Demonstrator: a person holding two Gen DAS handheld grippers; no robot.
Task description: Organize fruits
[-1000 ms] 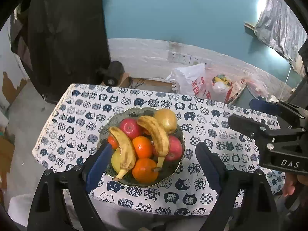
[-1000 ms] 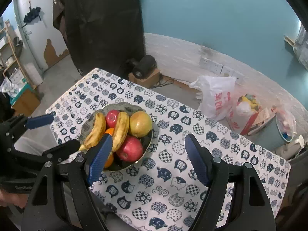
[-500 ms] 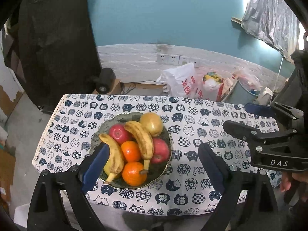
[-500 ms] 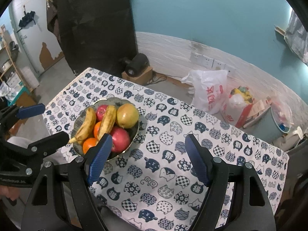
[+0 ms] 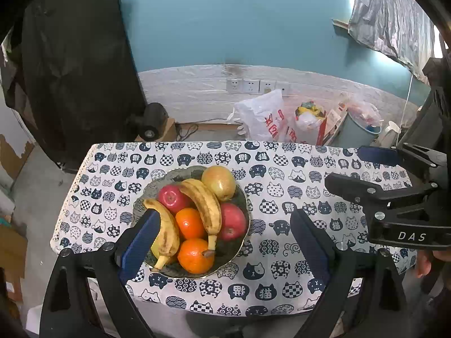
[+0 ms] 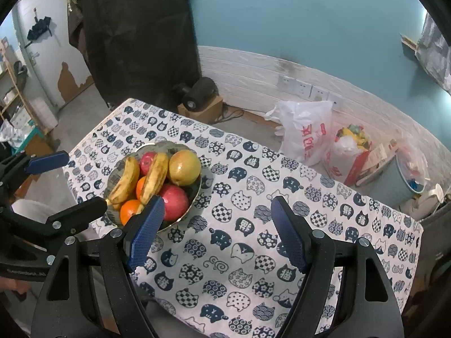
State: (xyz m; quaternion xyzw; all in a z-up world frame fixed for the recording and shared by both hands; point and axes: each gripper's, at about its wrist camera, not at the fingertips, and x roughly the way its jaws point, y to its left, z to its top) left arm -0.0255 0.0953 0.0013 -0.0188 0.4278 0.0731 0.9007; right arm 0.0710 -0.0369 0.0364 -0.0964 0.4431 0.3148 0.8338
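Rightward, bare tablecloth (image 6: 253, 267) beyond bowl (image 6: 194, 200).

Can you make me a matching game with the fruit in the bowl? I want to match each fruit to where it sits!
Match each thing to its place.

Things:
1. pear
2. front orange
3. long banana
4. plastic bag

Places:
A. on the floor behind the table
B. at the far rim of the bowl
C. at the near rim of the bowl
D. lying across the top of the pile, between the two red apples

Right pairs: 1-B, 2-C, 3-D, 4-A
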